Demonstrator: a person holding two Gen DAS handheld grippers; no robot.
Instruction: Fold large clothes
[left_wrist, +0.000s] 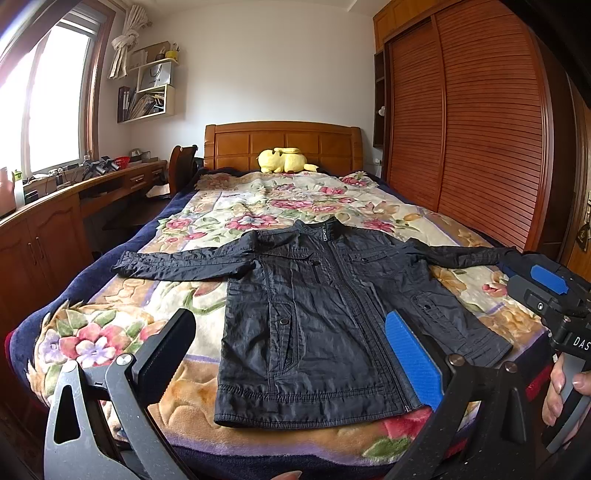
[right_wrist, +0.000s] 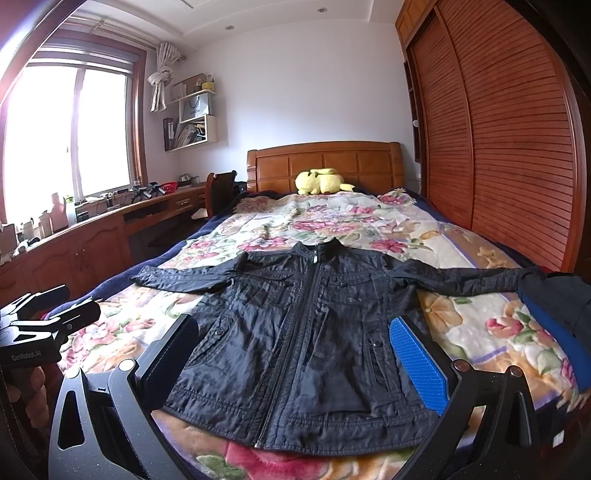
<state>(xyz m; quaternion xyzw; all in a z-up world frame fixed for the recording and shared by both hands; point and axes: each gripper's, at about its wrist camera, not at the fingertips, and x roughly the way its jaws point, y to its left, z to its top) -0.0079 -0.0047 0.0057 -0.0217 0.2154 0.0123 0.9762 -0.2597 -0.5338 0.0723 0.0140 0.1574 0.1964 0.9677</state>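
Black zipped jacket (left_wrist: 325, 325) flat, sleeves spread, on floral blanket (left_wrist: 236, 218) | left gripper (left_wrist: 291, 354) released | right gripper (right_wrist: 295, 365) released, above hem

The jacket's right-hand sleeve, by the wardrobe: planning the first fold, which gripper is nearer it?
Right. The right gripper hangs beside that sleeve's cuff, apart from it; the left gripper is back over the jacket's hem, both open.
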